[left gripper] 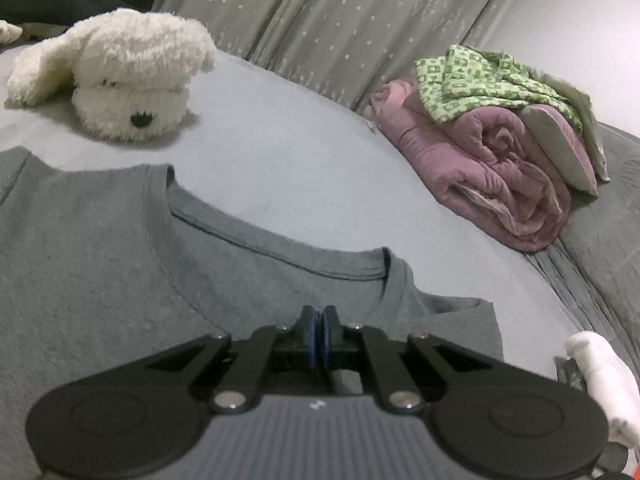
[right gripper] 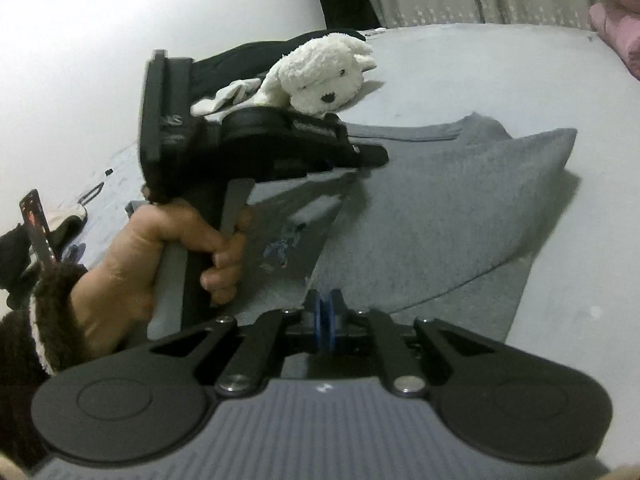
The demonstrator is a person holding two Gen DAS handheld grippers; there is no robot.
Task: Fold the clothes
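Both my left tongs (left gripper: 319, 322) and right tongs (right gripper: 329, 307) pinch the shirt (left gripper: 100, 240), centre frame: soft, light, limp; hold its edges.

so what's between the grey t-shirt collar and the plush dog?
Only bare bed sheet between t-shirt collar and plush dog, clearest in the left wrist view.

Shirt (left gripper: 120, 248): lay flat on the bed (left gripper: 300, 152), near.
Plush dog (left gripper: 120, 76): lay on the bed, beyond the shirt, far left.
Rolled blanket (left gripper: 492, 168): far right.
Patterned cloth (left gripper: 480, 80): lay on the blanket.
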